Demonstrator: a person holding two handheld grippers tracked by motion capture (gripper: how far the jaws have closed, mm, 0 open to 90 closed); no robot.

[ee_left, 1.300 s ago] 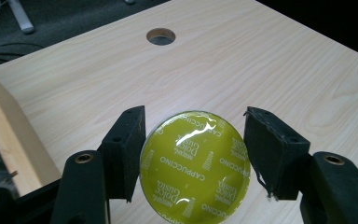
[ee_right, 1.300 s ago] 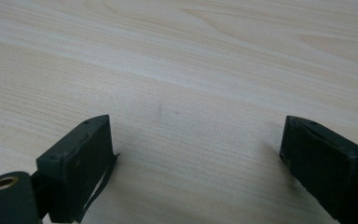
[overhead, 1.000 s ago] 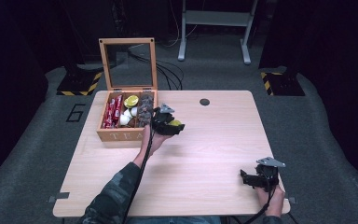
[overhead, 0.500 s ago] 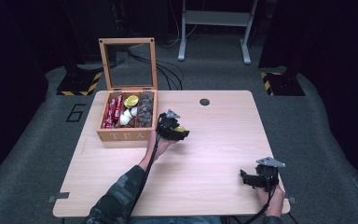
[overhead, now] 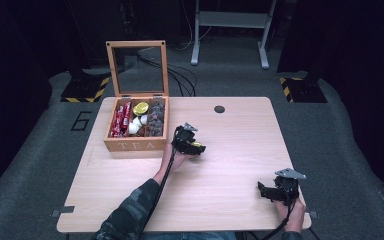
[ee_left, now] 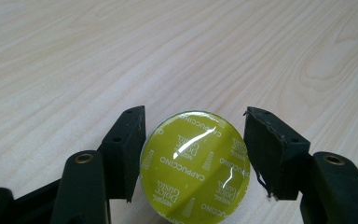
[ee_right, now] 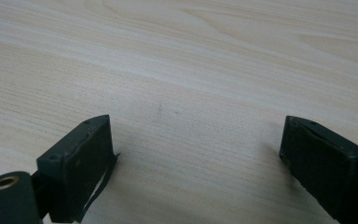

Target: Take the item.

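A yellow-green coffee capsule [ee_left: 195, 163] printed "Cappuccino" sits between the jaws of my left gripper [ee_left: 193, 116], which is shut on it just above the wooden table [ee_left: 121, 56]. In the high view that left gripper [overhead: 195, 148] hovers right of the wooden tea box [overhead: 135, 146], with the capsule [overhead: 196, 145] showing at its tip. My right gripper [overhead: 262, 190] rests near the table's front right corner. Its jaws stand wide open in the right gripper view [ee_right: 196, 135], with bare wood between them.
The tea box has its glass lid [overhead: 137, 67] standing upright. It holds red sachets [overhead: 120, 120], another yellow capsule [overhead: 141, 107], white capsules [overhead: 135, 126] and dark ones [overhead: 156, 119]. A black grommet [overhead: 219, 109] sits near the table's far edge.
My left gripper has drawn away from the tea box, to the right and toward the person, carrying the capsule. The right gripper has stayed put.
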